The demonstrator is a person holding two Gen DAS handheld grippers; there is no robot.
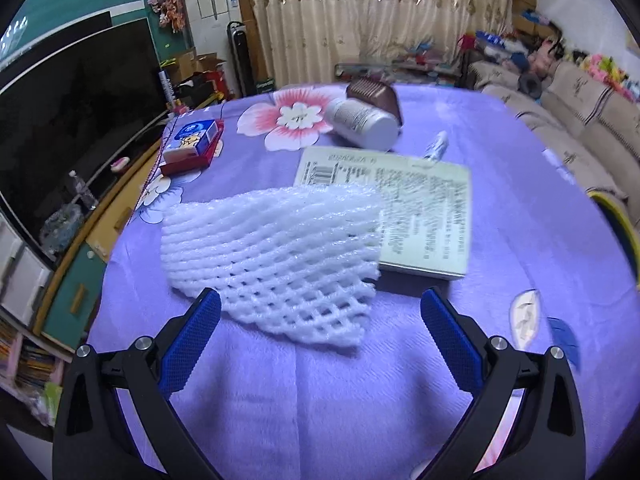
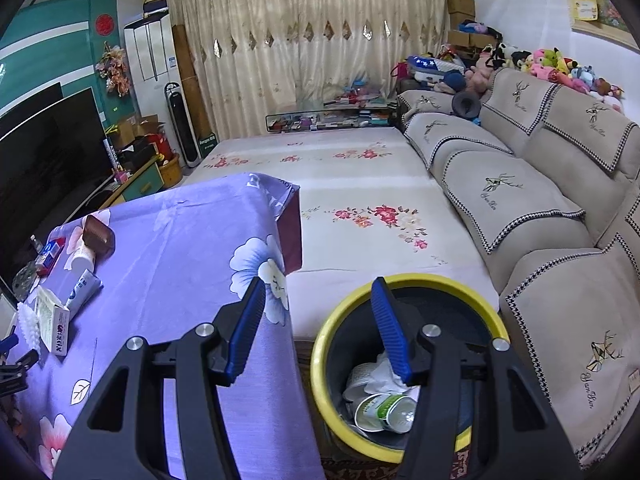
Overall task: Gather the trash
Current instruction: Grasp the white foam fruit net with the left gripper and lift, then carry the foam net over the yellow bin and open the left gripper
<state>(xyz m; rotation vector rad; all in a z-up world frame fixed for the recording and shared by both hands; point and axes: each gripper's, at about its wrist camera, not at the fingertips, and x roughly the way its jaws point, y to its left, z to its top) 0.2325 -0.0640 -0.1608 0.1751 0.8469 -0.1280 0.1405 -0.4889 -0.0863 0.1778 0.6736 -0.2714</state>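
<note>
**A:** ok so what can't you make out here? The foam net covers the near-left corner of the flat box, and the print on that box is too smeared to read for me.

**B:** same. The white bottle hides most of the brown box behind it, and its label is just blur. The tube is blurry too, partly behind the flat box.

**A:** Right wrist view: the bin is cut by the right gripper, so the bottom rim is hidden.

**B:** yep, and the trash inside is half covered, can't tell what all is in there.
</note>
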